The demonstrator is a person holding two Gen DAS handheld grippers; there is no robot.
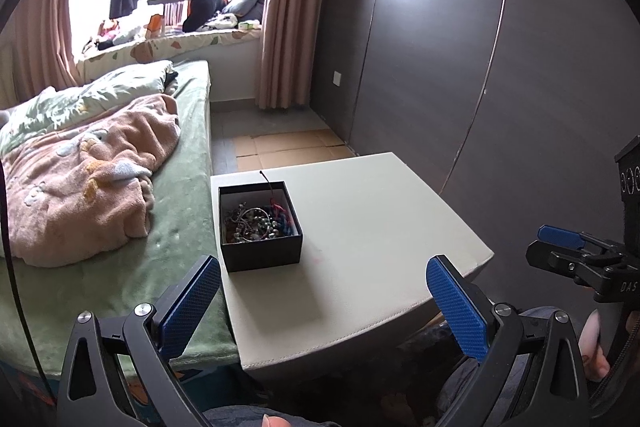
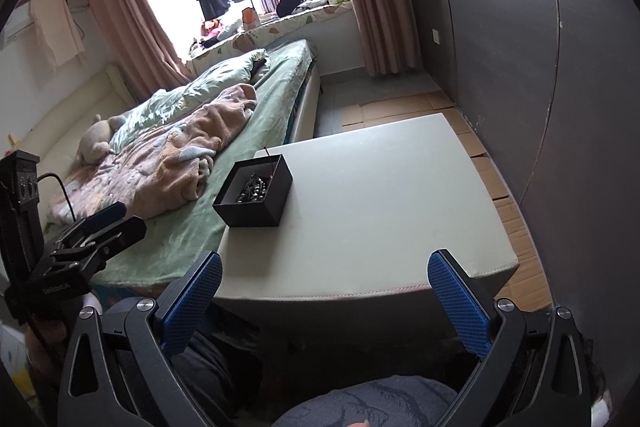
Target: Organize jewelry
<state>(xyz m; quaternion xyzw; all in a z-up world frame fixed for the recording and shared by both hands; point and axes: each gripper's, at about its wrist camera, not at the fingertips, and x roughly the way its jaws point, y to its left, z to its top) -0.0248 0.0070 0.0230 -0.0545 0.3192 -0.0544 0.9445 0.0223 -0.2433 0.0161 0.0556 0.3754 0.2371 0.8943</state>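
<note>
Left wrist view: one square matte-black box of tangled beaded jewelry on smooth cream table; left gripper and right gripper both gape empty.

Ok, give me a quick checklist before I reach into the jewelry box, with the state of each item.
1. Left gripper open, holding nothing: ok.
2. Right gripper open, holding nothing: ok.
3. Black box has no lid on, jewelry visible inside: ok.
4. Box sits upright on the white table, near the edge by the bed: ok.
5. Pieces separated enough to pick one: not ok, they lie tangled in a heap.
6. Red cord free of the other pieces: cannot tell.
</note>
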